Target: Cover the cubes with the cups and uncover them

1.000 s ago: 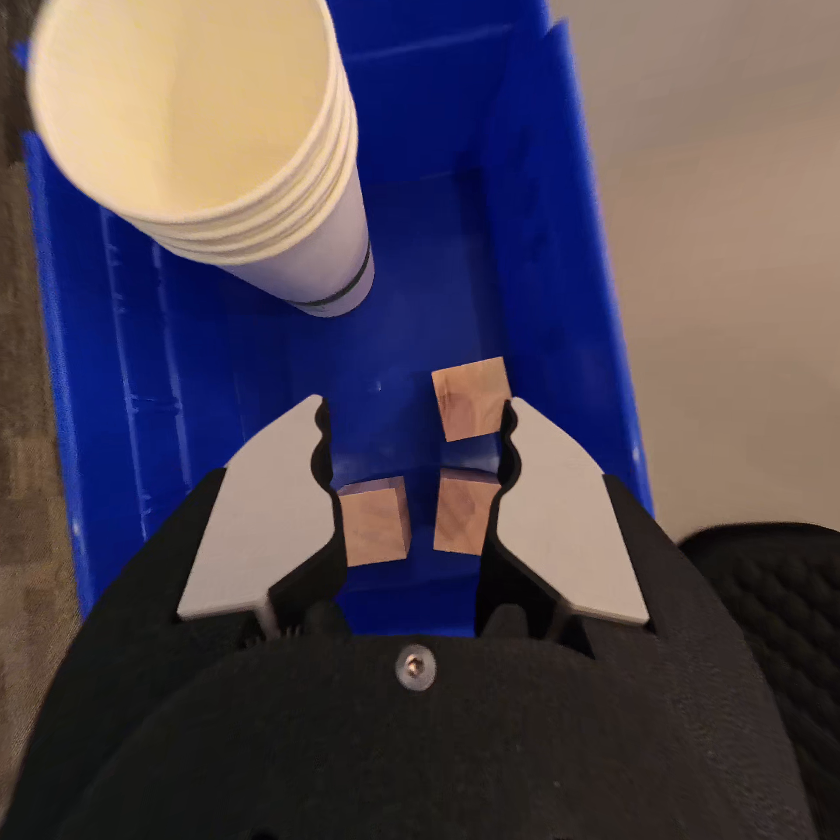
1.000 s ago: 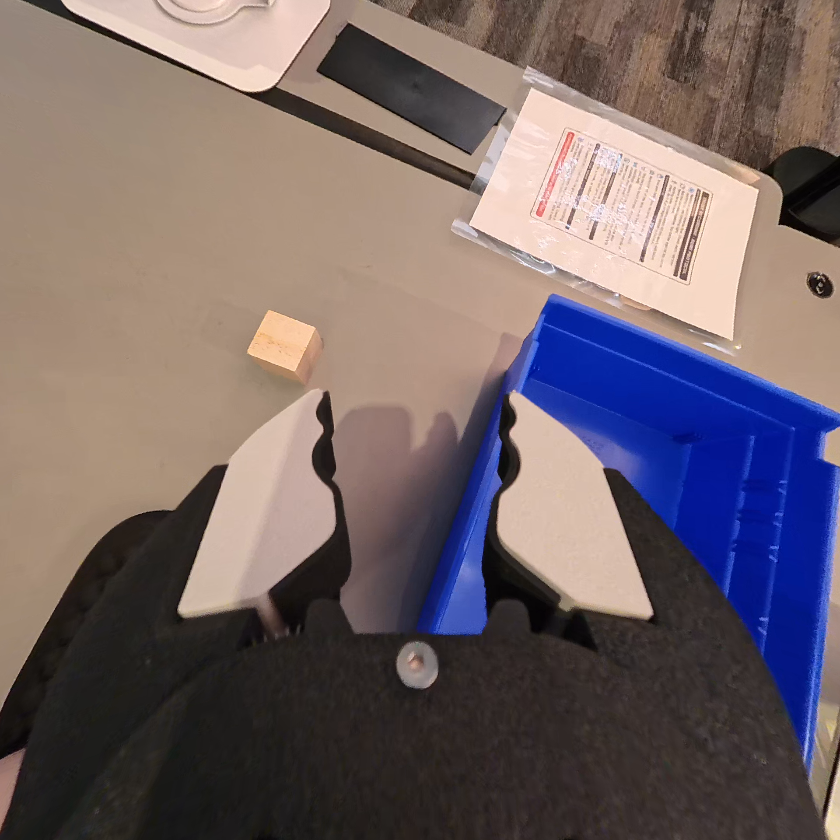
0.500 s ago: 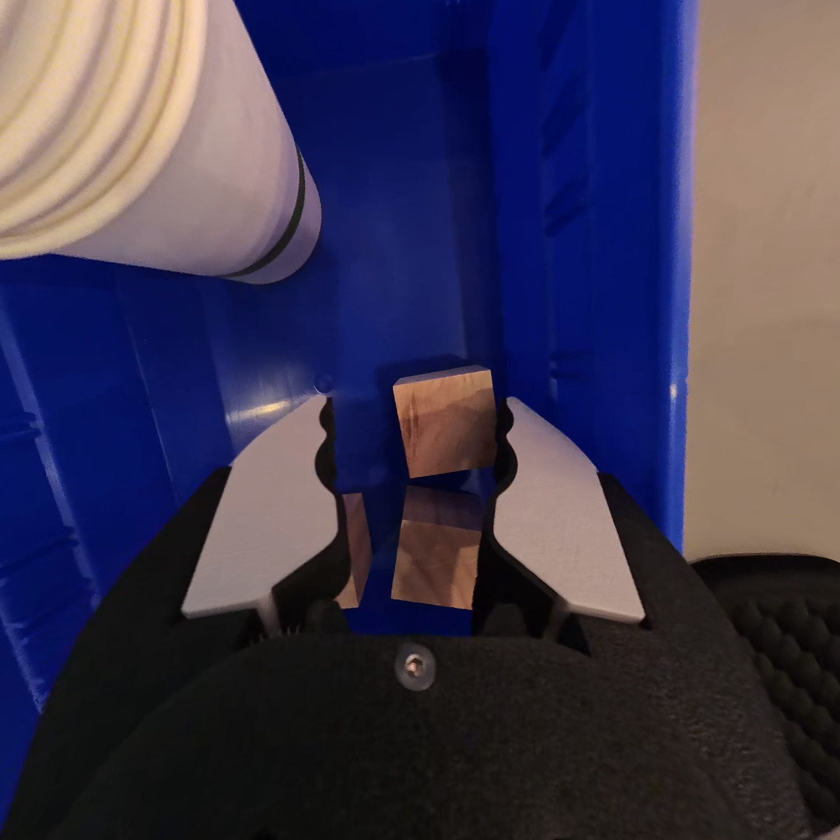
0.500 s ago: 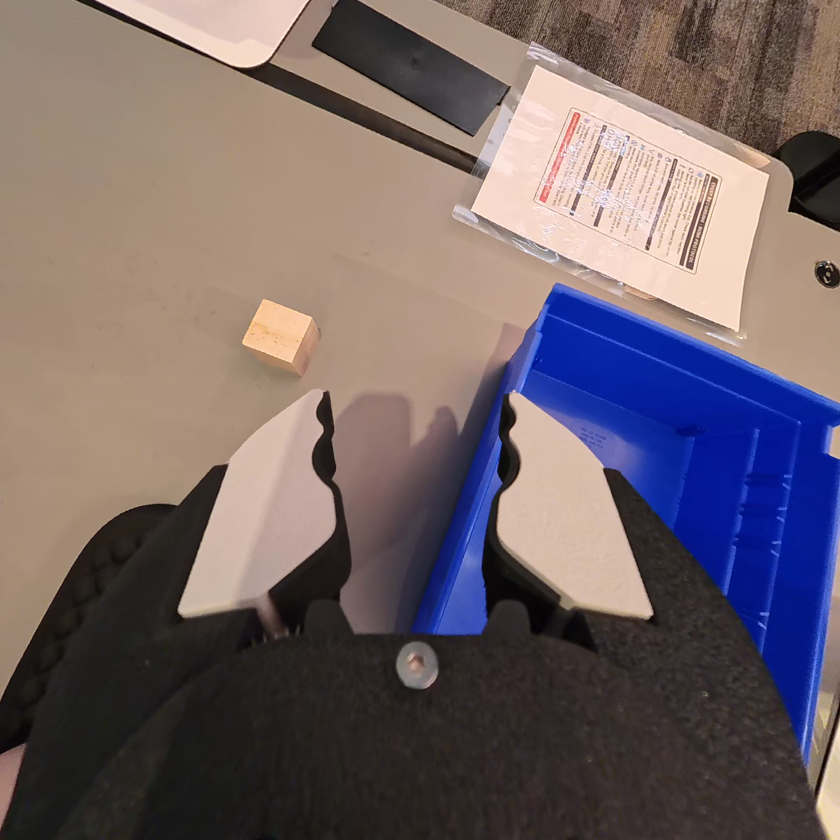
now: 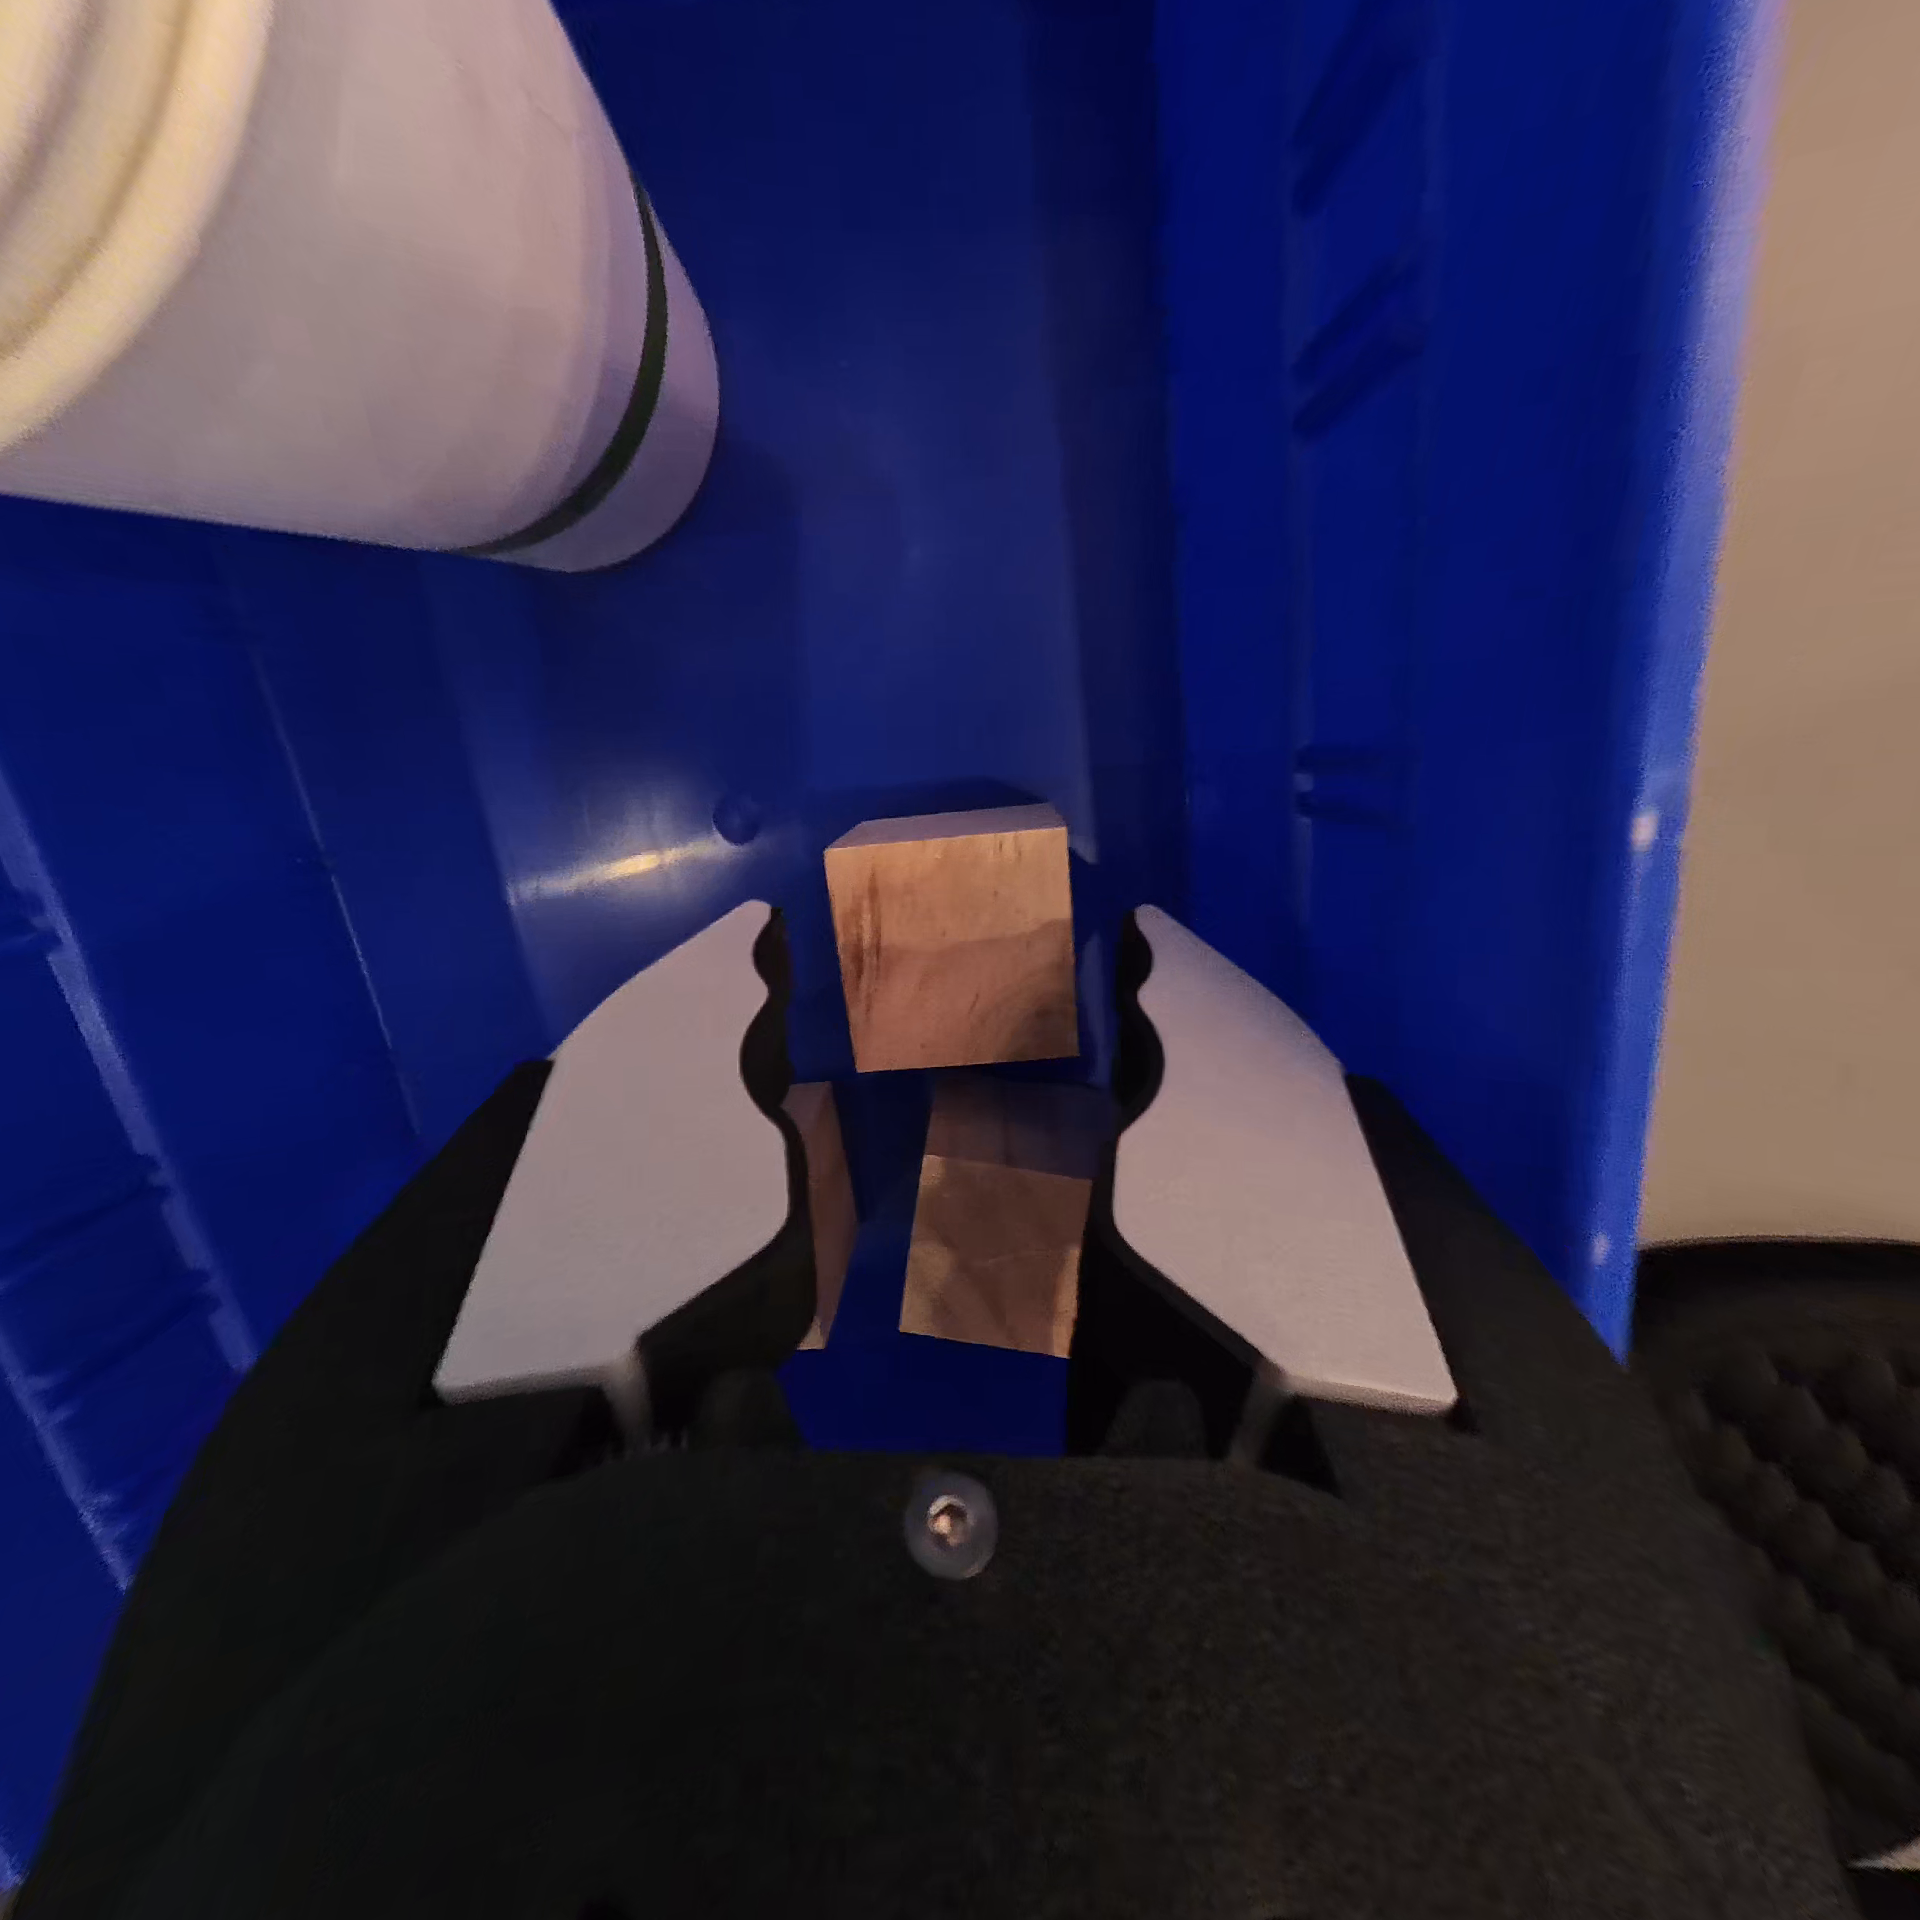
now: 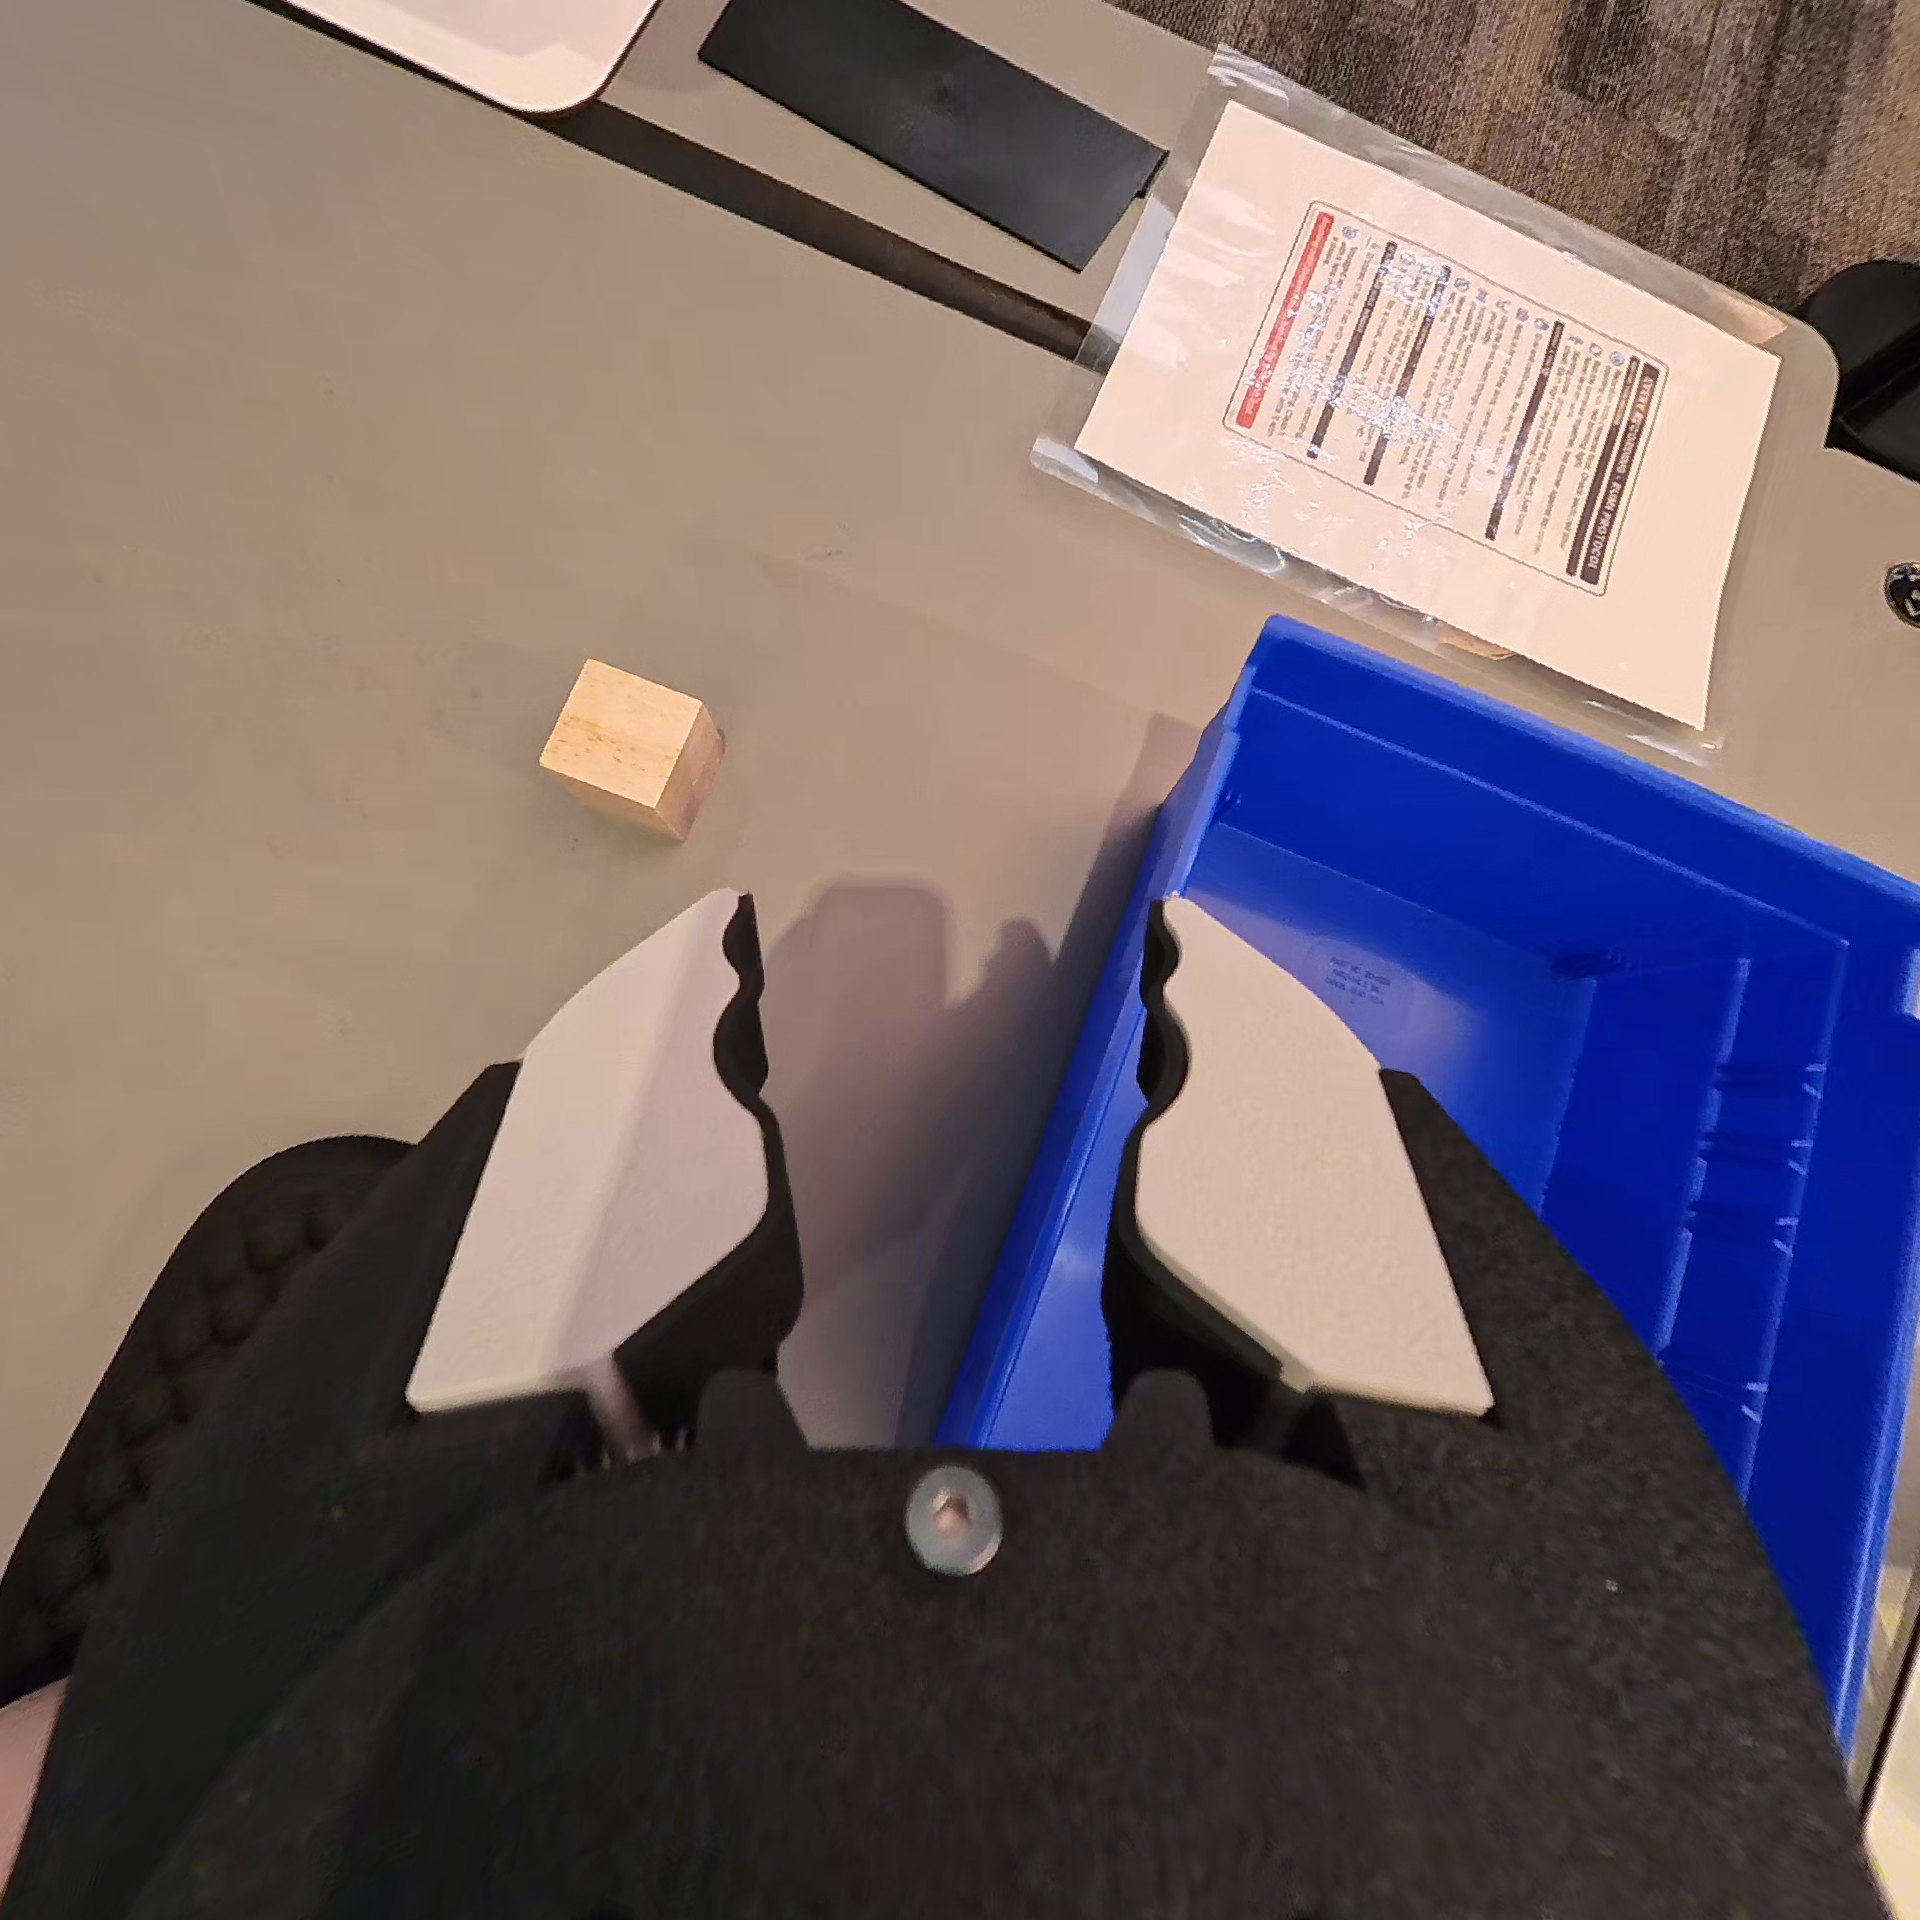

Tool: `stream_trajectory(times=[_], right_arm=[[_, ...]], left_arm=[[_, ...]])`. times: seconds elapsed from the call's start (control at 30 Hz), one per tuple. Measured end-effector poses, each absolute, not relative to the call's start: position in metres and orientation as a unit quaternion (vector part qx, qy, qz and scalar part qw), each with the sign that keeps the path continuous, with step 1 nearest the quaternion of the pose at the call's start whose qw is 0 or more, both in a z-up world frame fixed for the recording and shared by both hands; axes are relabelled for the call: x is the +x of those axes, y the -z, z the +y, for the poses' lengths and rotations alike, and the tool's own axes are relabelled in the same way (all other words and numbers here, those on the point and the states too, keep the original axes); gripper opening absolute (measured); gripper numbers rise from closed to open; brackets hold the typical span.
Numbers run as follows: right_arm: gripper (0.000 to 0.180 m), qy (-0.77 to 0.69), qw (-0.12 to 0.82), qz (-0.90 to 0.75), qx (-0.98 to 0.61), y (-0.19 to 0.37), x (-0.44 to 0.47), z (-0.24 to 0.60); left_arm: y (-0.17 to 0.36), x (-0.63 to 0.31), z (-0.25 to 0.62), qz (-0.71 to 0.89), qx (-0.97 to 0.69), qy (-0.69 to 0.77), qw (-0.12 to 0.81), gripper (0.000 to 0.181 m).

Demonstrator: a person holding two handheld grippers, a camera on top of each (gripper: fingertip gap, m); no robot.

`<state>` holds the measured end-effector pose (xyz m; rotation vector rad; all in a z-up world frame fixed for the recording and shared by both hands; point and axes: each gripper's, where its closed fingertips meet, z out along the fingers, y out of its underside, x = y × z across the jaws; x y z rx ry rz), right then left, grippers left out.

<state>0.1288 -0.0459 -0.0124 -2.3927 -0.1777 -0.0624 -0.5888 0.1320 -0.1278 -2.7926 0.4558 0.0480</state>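
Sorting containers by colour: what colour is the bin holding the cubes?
Bright blue bin, best seen in the left wrist view.

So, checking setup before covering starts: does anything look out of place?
Yes. One cube sits alone on the table, while three cubes and the cup stack, lying tilted, are in the blue bin.

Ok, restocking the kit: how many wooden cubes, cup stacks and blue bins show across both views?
Wooden cubes: 4, three in the blue bin, one on the table
Cup stacks: 1
Blue bins: 1
Total: 6
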Motion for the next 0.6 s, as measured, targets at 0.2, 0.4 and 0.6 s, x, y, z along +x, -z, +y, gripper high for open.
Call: stream_trajectory(times=[0.2, 0.4, 0.6], right_arm=[[0.070, 0.024, 0.359, -0.069, -0.930, 0.014, 0.129, -0.047], [0.069, 0.022, 0.354, -0.068, -0.933, 0.017, 0.131, -0.050], [0.069, 0.026, 0.354, -0.055, -0.933, 0.017, 0.137, -0.051]], left_arm=[[0.132, -0.590, 0.133, 0.155, -0.975, -0.007, 0.157, 0.045], [0.103, -0.601, 0.132, 0.182, -0.965, -0.019, 0.187, 0.045], [-0.008, -0.580, 0.126, 0.266, -0.918, -0.054, 0.291, 0.045]])
